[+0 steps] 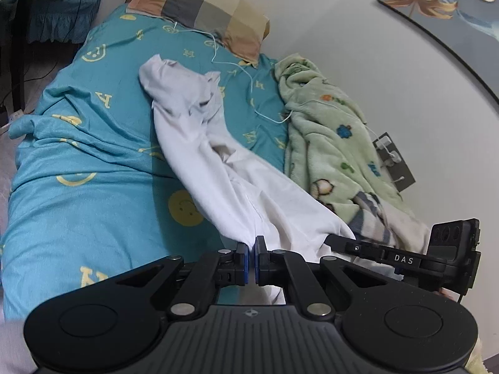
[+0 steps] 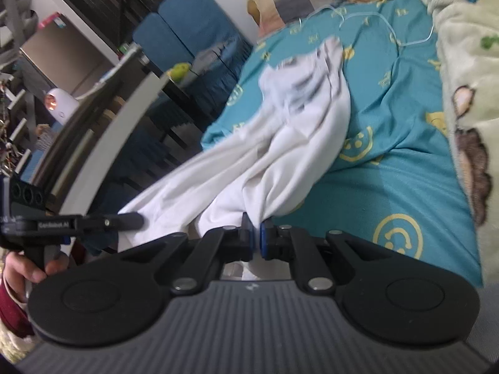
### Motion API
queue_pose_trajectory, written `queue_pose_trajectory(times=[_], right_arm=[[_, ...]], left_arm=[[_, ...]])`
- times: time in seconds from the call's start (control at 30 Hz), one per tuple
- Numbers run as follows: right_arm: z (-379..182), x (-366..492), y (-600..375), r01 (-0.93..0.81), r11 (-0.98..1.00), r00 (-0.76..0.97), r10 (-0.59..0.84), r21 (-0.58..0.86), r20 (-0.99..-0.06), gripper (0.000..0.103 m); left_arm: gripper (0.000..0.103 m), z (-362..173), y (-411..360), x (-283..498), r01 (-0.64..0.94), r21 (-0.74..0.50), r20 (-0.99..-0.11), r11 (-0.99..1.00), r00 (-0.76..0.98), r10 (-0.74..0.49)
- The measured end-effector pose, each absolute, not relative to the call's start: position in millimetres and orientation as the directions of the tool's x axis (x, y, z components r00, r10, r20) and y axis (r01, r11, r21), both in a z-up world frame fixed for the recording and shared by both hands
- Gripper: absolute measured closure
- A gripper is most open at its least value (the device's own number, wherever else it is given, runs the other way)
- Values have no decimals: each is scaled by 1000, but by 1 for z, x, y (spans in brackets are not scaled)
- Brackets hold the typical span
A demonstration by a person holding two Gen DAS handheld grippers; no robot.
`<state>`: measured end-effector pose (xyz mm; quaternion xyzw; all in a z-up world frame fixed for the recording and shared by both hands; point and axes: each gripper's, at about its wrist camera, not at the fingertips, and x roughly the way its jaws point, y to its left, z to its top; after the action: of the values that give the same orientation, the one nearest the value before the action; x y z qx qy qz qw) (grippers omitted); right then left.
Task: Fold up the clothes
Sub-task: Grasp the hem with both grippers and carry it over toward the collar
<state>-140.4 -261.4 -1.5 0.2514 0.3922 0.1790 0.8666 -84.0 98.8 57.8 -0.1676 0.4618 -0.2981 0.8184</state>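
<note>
1. Left gripper [image 1: 252, 249]: fingers pressed together, clamped on one near edge of the white garment [image 1: 199, 143].
2. Right gripper [image 2: 256, 233]: fingers pressed together, clamped on another near edge of the same garment.
3. The garment stretches from both grippers across the teal bed sheet [image 1: 87, 162], its far end resting near the checked pillow [image 1: 202, 3].
4. A green fleece blanket [image 1: 330, 137] lies beside it, against the wall.

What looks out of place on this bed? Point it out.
A thin white cable trails loose across the teal smiley-print bedsheet, from the checked pillow toward the green fleece blanket, close to the far end of the white garment that both grippers pinch. It could snag during folding.
</note>
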Motion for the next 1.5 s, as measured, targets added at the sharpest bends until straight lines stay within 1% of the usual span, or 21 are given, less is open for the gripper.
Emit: queue_pose_trajectory(times=[0.1, 0.27, 0.37, 0.47, 0.7, 0.8, 0.9, 1.07, 1.2, 1.4, 1.5], right_arm=[[3, -171, -268, -118, 807, 633, 510, 578, -582, 95], [-4, -216, -273, -111, 802, 625, 515, 587, -586, 95], [-9, -221, -273, -97, 797, 615, 518, 596, -594, 95], [-6, -212, -273, -91, 796, 619, 516, 599, -592, 95], [21, -139, -278, -89, 804, 675, 483, 588, -558, 95], [28, -97, -280, -85, 812, 697, 463, 578, -547, 95], [23, -51, -283, -70, 823, 708, 440, 564, -553, 95], [-14, 23, -293, -16, 833, 707, 401, 554, -582, 95], [-60, 73, -303, 35, 834, 700, 373, 551, -609, 95], [-123, 125, -297, 48, 868, 653, 347, 495, -673, 95], [-144, 142, -291, 39, 883, 629, 342, 467, -698, 95]], left_arm=[[100, 63, 100, -122, 339, -548, -653, 764, 398, -645], [100, 43, 102, -170, 339, -550, -669, 763, 368, -646], [99, 38, 105, -175, 334, -556, -665, 761, 370, -648], [99, 41, 106, -163, 327, -560, -655, 761, 388, -649], [99, 57, 94, -89, 312, -573, -598, 758, 472, -647], [99, 56, 85, -36, 297, -547, -589, 783, 527, -612], [99, 47, 75, 20, 275, -525, -592, 806, 562, -578], [99, 15, 52, 106, 253, -458, -618, 852, 599, -510], [99, -30, 36, 161, 225, -433, -652, 873, 590, -476], [98, -102, 17, 206, 212, -329, -739, 920, 549, -390], [98, -109, 17, 211, 211, -326, -746, 922, 541, -388]])
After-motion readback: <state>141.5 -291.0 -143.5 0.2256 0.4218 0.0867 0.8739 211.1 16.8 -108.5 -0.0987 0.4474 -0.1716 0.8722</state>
